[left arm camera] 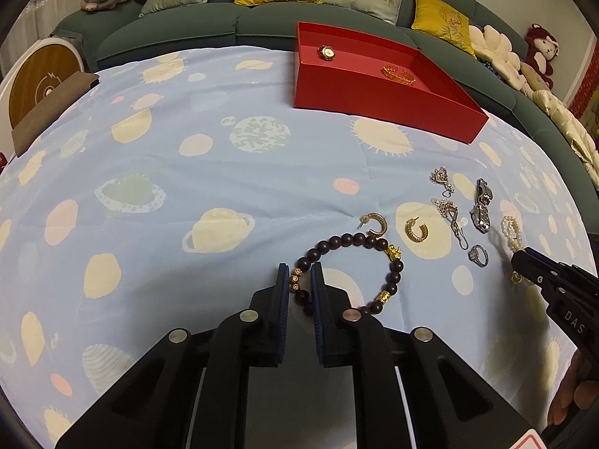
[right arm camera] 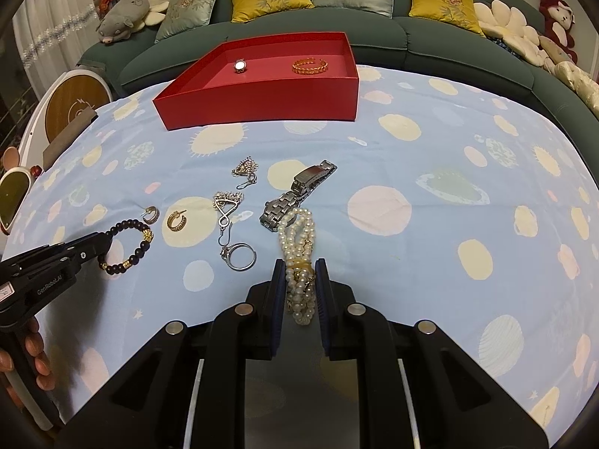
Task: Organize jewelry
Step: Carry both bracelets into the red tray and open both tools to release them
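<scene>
Two hoop earrings (left arm camera: 397, 226), two bracelets (right arm camera: 297, 262), one ring (right arm camera: 242, 256) outside.

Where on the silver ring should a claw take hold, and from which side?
Grip the silver ring across its thin band from above, with one finger inside the hoop. It lies flat on the cloth, and its stone end touches an earring hook, so take the free far side.

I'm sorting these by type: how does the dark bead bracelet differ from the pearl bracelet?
The dark bead bracelet is one strand of large brown beads with a few gold charms; the pearl bracelet is several strands of small white pearls bunched by a gold clasp. The dark one lies open as a ring; the pearl one is gathered into a long bundle. The left gripper pinches the dark one, the right gripper the pearls. Both rest on the blue cloth.
</scene>
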Available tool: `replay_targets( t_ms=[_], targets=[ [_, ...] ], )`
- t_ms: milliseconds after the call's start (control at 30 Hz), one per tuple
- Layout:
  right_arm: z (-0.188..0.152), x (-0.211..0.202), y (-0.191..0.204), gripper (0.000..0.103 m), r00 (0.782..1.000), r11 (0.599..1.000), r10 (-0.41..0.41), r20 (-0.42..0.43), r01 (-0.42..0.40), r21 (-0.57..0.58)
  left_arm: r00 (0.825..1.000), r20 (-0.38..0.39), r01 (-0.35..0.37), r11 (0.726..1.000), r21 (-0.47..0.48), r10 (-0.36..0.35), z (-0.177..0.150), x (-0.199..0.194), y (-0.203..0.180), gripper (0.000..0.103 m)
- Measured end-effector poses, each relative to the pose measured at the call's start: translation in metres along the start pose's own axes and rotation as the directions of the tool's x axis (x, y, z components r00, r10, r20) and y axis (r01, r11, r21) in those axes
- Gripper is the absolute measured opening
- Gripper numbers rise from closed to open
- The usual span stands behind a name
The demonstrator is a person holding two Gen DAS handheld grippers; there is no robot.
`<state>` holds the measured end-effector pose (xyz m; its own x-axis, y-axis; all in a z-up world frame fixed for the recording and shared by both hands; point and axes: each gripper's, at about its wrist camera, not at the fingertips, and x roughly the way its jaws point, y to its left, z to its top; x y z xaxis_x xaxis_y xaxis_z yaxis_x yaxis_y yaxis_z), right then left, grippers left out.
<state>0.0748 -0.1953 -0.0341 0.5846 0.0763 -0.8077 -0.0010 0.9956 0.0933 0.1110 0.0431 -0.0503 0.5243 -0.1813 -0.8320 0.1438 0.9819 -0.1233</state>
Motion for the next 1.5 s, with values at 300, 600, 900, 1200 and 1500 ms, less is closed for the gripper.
replay_targets(
  t_ms=[300, 600, 900, 1200, 1500],
  targets=[
    [0.0, -0.002, 0.001, 0.015, 1.0, 1.0, 0.007, 0.003, -0.007, -0.001, 0.998, 0.041, -0.05, 0.998, 0.041, 0.048, 0.0, 0.003, -0.011, 0.019],
    [0.0, -0.005, -0.002, 0.015, 1.0, 1.0, 0.012, 0.01, -0.012, 0.003, 0.988, 0.082, -0.137, 0.988, 0.068, 0.131, 0.0, 0.008, -0.016, 0.034],
    [0.001, -0.006, -0.003, 0.015, 1.0, 1.0, 0.015, 0.015, -0.015, 0.008, 0.993, 0.085, -0.092, 0.99, 0.111, 0.082, -0.002, 0.006, -0.027, 0.005],
    [0.006, -0.017, 0.001, 0.015, 0.999, 0.999, 0.036, 0.04, -0.036, 0.007, 0.993, 0.107, 0.044, 0.998, 0.043, -0.049, 0.005, -0.028, -0.021, 0.005],
    [0.014, -0.029, 0.015, 0.015, 0.995, 0.998, 0.066, 0.074, -0.066, -0.008, 0.975, 0.168, 0.135, 0.989, 0.067, -0.144, 0.015, -0.073, -0.031, 0.005]
  ],
)
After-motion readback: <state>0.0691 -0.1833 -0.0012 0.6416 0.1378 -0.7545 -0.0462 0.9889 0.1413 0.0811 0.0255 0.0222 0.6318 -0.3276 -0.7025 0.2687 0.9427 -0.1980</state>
